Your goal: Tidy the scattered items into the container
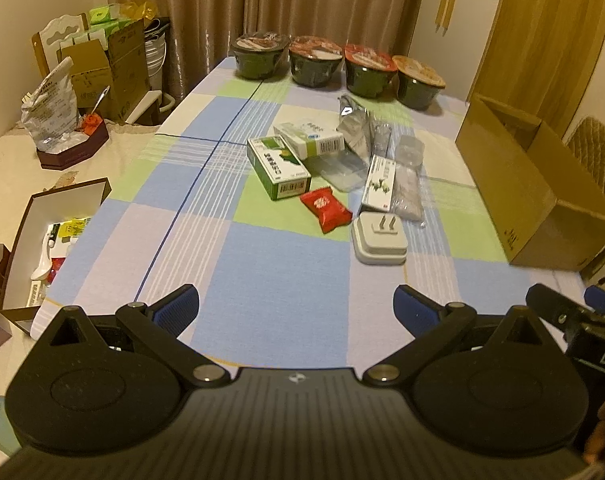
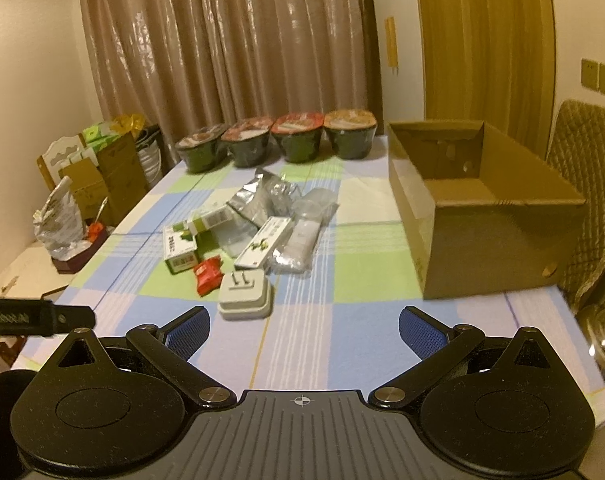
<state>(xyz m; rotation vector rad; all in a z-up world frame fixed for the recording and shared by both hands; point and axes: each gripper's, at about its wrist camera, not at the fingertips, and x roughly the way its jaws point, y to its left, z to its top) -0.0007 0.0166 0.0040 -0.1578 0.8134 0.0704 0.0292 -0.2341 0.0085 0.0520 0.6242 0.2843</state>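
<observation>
Left wrist view: left gripper point(image 1: 296, 310) spread wide, empty, low over the checked tablecloth point(image 1: 262, 280). Nothing tidied yet, judging by the pile: green box point(image 1: 279, 168), red packet point(image 1: 325, 209), white plug adapter point(image 1: 379, 241), all mid-table. Cardboard box point(image 1: 530, 200) near the table's right edge.

Right wrist view: right gripper point(image 2: 304, 334) likewise wide apart, holding nothing. Cardboard box point(image 2: 482, 240) open and seemingly empty. Bare cloth between pile and box; noodle bowls point(image 2: 278, 142) lining the far edge.
</observation>
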